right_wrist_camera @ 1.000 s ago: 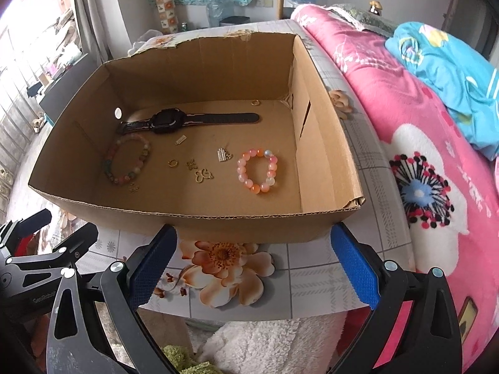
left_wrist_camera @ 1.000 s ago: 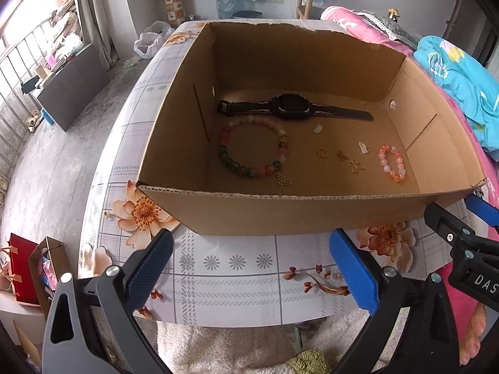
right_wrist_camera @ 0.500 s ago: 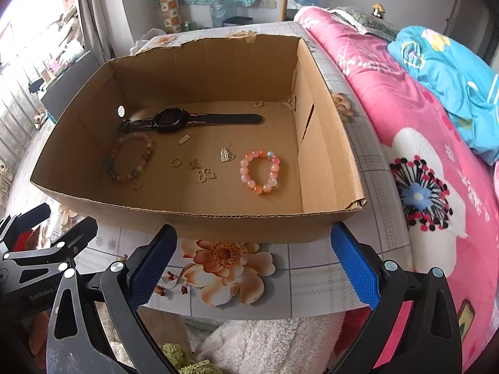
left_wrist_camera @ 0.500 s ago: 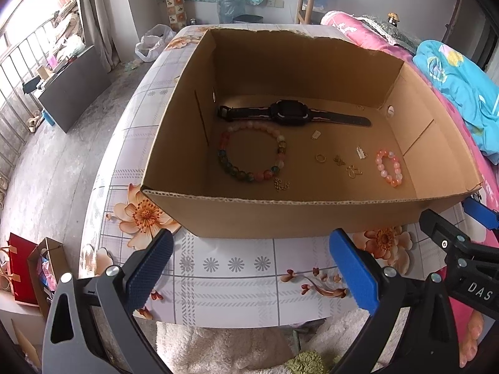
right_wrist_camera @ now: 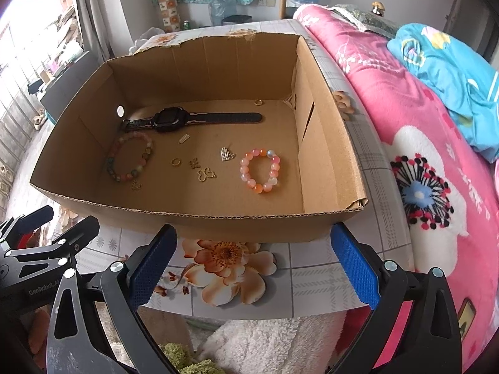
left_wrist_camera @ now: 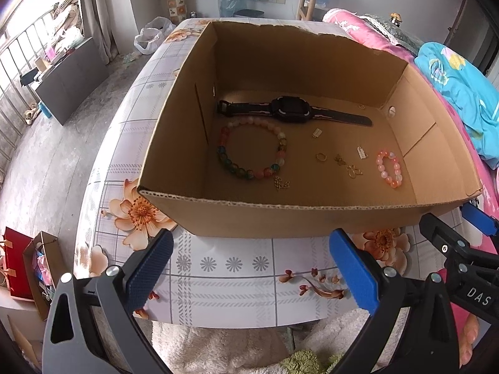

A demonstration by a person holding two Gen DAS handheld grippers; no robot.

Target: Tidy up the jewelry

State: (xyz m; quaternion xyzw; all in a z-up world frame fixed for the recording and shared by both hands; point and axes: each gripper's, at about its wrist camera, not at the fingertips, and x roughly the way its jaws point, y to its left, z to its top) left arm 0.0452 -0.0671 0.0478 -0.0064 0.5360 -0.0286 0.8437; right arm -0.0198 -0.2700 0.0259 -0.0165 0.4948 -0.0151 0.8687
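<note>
Both the left claw (left_wrist_camera: pixel 249 268) and the right claw (right_wrist_camera: pixel 254 263) hover spread and empty over the table (left_wrist_camera: pixel 218 280), just before the cardboard box (left_wrist_camera: pixel 280 215). Inside, we see the watch (left_wrist_camera: pixel 291 112) with its long axis running parallel to the far wall, beside two bead bracelets and small charms. Any grasp, we judge, should straddle the strap crosswise.

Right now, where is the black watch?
The black watch lies flat at the back of the cardboard box, beyond the multicolored bead bracelet.
</note>
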